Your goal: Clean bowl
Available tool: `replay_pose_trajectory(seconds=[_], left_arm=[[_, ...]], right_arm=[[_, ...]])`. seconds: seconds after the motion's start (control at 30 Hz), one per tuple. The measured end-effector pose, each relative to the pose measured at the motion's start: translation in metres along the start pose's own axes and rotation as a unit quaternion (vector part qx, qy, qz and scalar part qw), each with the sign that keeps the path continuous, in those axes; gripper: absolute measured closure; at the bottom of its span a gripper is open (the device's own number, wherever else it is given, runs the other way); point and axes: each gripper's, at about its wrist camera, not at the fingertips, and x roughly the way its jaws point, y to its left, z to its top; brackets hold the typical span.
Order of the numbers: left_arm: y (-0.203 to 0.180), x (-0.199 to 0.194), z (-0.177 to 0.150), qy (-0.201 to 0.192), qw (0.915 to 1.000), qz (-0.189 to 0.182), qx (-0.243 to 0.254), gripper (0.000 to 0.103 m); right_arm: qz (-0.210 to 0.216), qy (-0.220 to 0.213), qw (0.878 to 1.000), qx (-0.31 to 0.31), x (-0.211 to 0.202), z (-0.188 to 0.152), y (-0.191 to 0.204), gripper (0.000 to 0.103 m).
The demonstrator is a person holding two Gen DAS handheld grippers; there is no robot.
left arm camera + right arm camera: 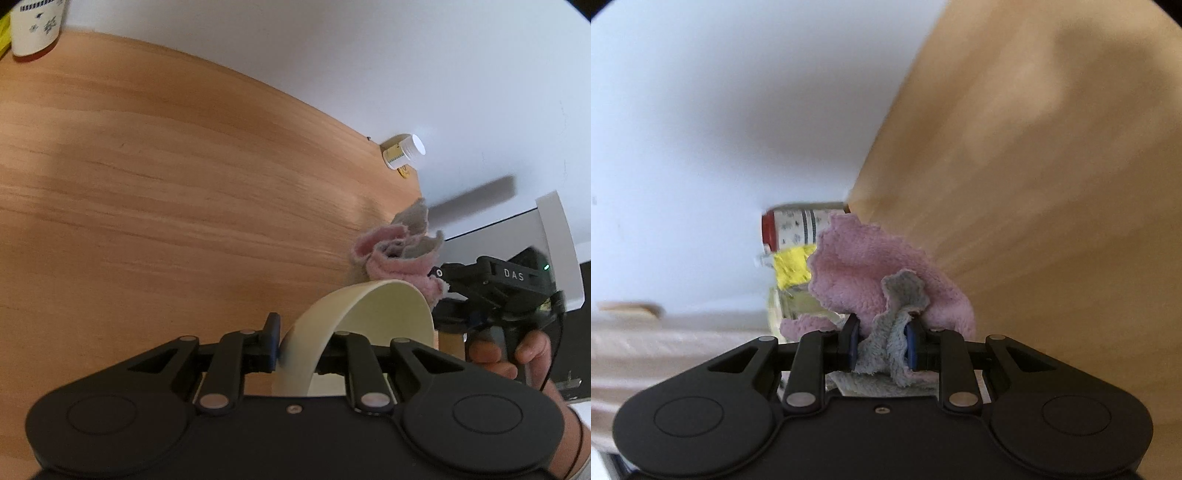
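Left gripper (295, 350): jaws are closed on the wall of the bowl (369, 314), one finger set outside the wall, the other inside.

Right gripper (881, 345): jaws are clamped on the cloth (864, 266); it is held at the bowl's far rim, gripped from below by the right hand (517, 354).

It looked like a home room: a wooden tabletop (166, 177) against a plain white wall (369, 55), with a patterned mug (35, 26) and a pill bottle (402, 150).
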Motion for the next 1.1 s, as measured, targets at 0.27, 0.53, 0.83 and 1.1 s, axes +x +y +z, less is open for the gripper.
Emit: replay_pose_trajectory(seconds=[0.27, 0.53, 0.83, 1.1], left_arm=[[0.003, 0.002, -0.007, 0.004, 0.9999, 0.003, -0.011, 0.086], [0.003, -0.001, -0.007, 0.009, 0.9999, 0.001, -0.005, 0.086], [-0.001, -0.001, -0.009, 0.014, 0.9999, -0.001, 0.009, 0.086], [-0.003, -0.003, -0.013, 0.014, 0.9997, -0.002, 0.019, 0.086]], right_arm=[[0.002, 0.037, 0.999, 0.023, 0.007, 0.001, -0.023, 0.076], [-0.026, 0.081, 0.996, 0.039, 0.038, 0.004, -0.046, 0.076], [-0.004, 0.106, 0.994, -0.025, 0.035, 0.02, -0.013, 0.076], [-0.032, 0.157, 0.982, -0.101, 0.047, 0.025, 0.022, 0.076]])
